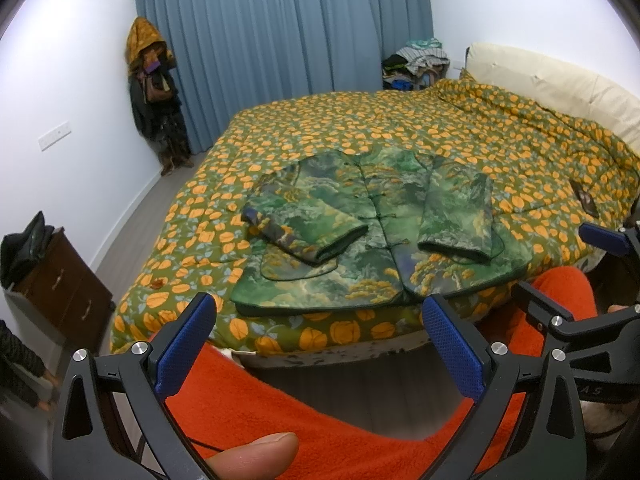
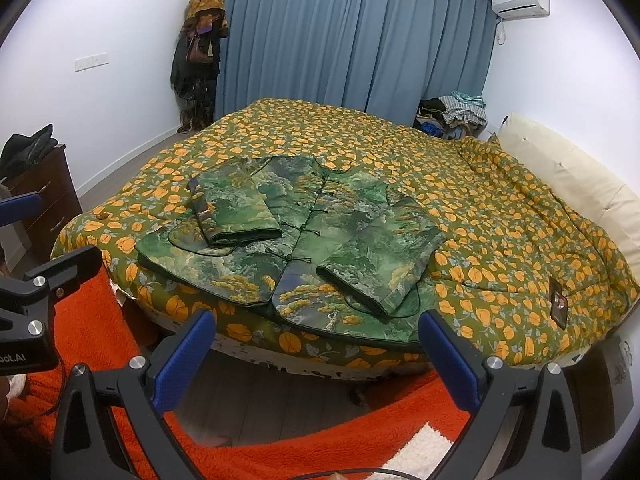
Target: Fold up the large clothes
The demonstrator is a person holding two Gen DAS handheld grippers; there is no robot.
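My left gripper [image 1: 320,352] and right gripper [image 2: 316,360] hover spread and empty, short of the bed [image 2: 500,208]. The green jacket [image 2: 304,240] lies at the bed's near edge, both sleeves folded in; next I judge its hem needs pinching and folding toward the collar.

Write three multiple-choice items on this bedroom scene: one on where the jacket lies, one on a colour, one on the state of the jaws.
1. Where does the green jacket lie?
A. on the dresser
B. on the bed, near its foot
C. on the floor

2. What colour are the curtains?
A. blue
B. red
C. white

3. How do the jaws of the left gripper and the right gripper stand?
A. both shut on cloth
B. one shut
C. both open, holding nothing

Answers: B, it rests on the floral bedspread; A, the pleats behind the bed are blue; C, wide gaps show, clear of the jacket.
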